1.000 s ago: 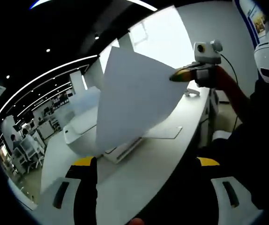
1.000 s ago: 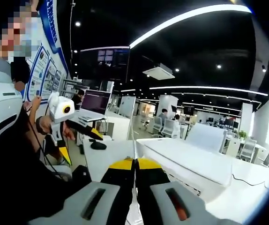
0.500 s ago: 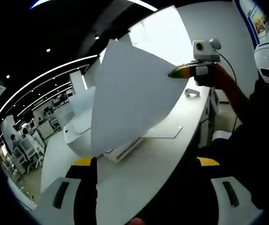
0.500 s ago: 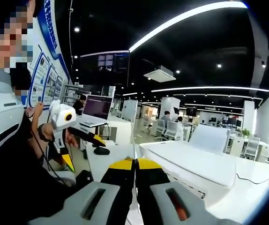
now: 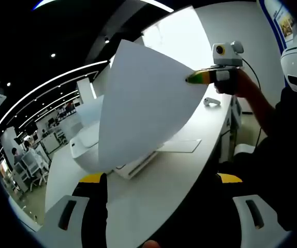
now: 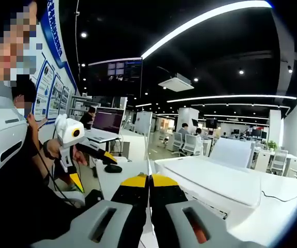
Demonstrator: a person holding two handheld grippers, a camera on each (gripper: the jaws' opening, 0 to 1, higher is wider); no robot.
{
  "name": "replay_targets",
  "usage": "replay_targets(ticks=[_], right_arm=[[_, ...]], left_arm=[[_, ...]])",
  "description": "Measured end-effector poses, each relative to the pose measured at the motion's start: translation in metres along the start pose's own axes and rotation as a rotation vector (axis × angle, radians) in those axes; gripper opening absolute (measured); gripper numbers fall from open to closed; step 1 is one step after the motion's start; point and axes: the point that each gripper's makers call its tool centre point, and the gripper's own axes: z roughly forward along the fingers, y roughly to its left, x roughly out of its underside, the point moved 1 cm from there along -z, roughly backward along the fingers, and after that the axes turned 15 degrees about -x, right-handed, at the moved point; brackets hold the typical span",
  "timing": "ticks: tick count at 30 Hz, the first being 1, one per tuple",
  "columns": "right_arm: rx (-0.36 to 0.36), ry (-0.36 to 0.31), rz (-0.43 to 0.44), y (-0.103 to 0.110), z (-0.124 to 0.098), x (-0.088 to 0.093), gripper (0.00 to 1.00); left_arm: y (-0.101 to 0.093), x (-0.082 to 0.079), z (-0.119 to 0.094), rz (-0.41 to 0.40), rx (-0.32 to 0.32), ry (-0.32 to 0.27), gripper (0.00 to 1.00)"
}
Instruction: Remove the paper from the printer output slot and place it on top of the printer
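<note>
A white sheet of paper (image 5: 143, 108) hangs in the air above the white printer (image 5: 89, 142), and my right gripper (image 5: 195, 78) is shut on its right corner. In the right gripper view the paper (image 6: 148, 155) runs edge-on as a thin line out of my shut right gripper (image 6: 149, 181), with the printer (image 6: 216, 181) just to its right. My left gripper (image 5: 161, 178) stands wide open low over the table, holding nothing. It appears at the left as the left gripper (image 6: 93, 168), its yellow-tipped jaws spread apart.
The printer stands on a long white table (image 5: 153, 201). A flat pad (image 5: 182, 146) and a mouse (image 5: 211, 102) lie on it beyond the printer. A laptop (image 6: 107, 121), desks and seated people fill the office behind. A cable (image 6: 272, 195) runs at the right.
The right gripper has risen slightly, and the sheet has lifted and swung a little to the left. The left gripper has stayed open and still.
</note>
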Motion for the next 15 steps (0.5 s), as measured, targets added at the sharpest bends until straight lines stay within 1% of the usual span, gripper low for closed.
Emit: replay_targets(ticks=[7,15], right_arm=[[-0.003,-0.001,0.007,-0.0001,0.0001,-0.0012,0.00],[-0.002,-0.013,0.005,-0.0023,-0.0018,-0.0077,0.00]], left_arm=[[0.0005,0.0002,0.0000,-0.001,-0.002,0.000,0.88],[0.0005,-0.0001,0.0006,-0.002,-0.001,0.000,0.88]])
